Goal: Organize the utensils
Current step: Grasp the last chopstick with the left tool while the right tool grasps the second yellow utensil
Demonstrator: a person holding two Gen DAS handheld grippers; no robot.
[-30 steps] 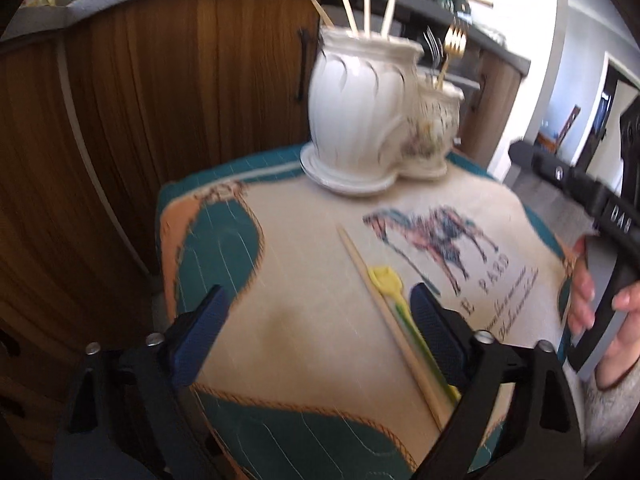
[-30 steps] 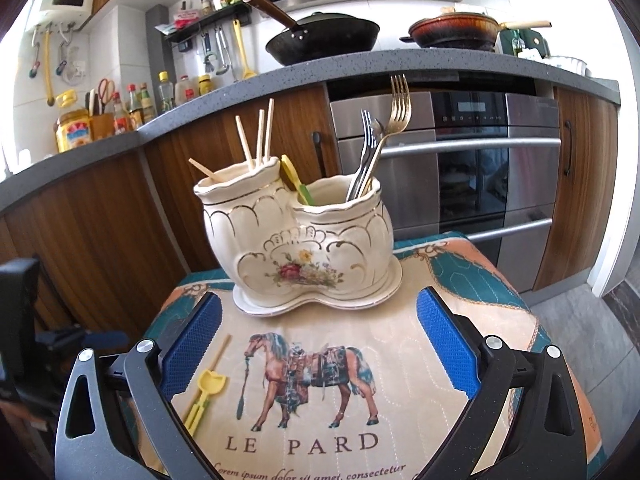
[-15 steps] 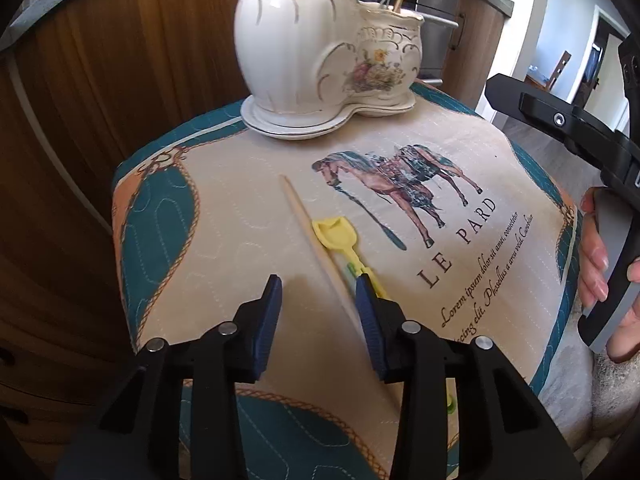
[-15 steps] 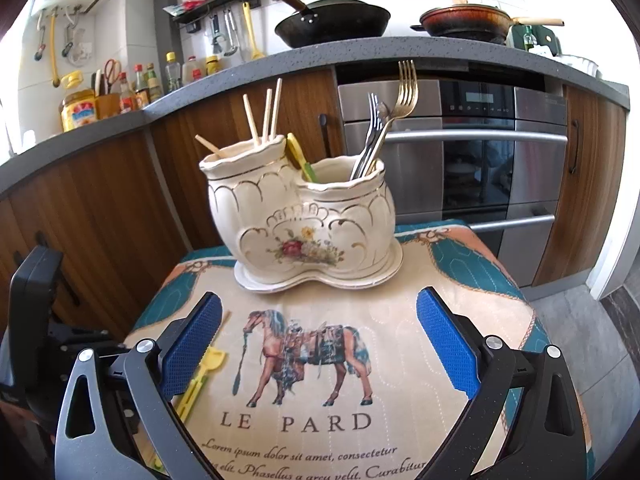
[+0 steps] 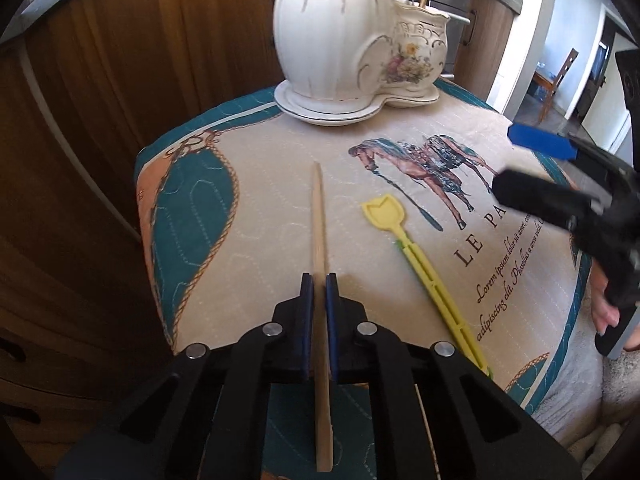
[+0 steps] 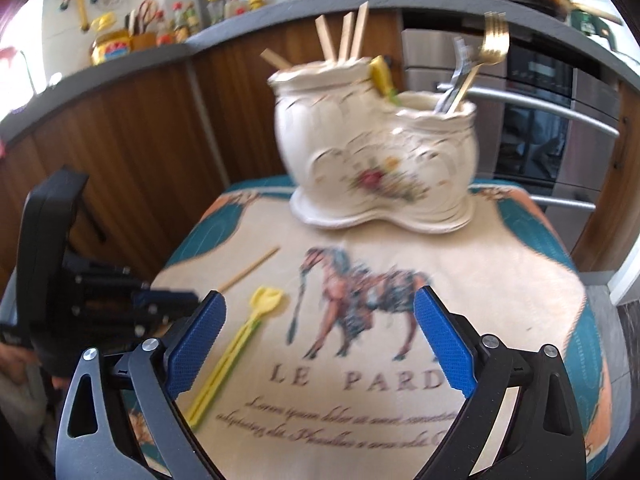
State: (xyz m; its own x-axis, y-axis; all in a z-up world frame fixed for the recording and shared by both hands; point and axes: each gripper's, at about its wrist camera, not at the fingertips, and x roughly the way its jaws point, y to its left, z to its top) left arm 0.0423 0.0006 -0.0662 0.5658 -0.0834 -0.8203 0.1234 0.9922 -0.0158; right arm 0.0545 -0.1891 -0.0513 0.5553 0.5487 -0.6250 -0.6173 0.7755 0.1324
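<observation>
My left gripper [image 5: 319,280] is shut on a wooden chopstick [image 5: 318,216] that lies on the horse-print cloth [image 5: 280,208]; the stick runs between the blue pads and back under the gripper. A yellow plastic utensil [image 5: 420,256] with a shovel-shaped head lies to its right. At the far end stands a white ceramic two-pot utensil holder [image 5: 344,36] with chopsticks and forks in it. In the right wrist view my right gripper [image 6: 316,340] is open above the cloth, the yellow utensil [image 6: 240,340] by its left finger, the holder [image 6: 376,156] ahead, and the left gripper [image 6: 120,312] at far left.
Wooden cabinet doors [image 5: 120,80] stand close behind the small cloth-covered table. An oven [image 6: 560,120] and a counter with pans and bottles lie beyond. A person's fingers [image 5: 604,312] hold the right gripper's handle at the table's right edge.
My left gripper has shut from wide open onto the chopstick, after shifting left onto it. The right gripper has swung left and lower over the cloth, still open.
</observation>
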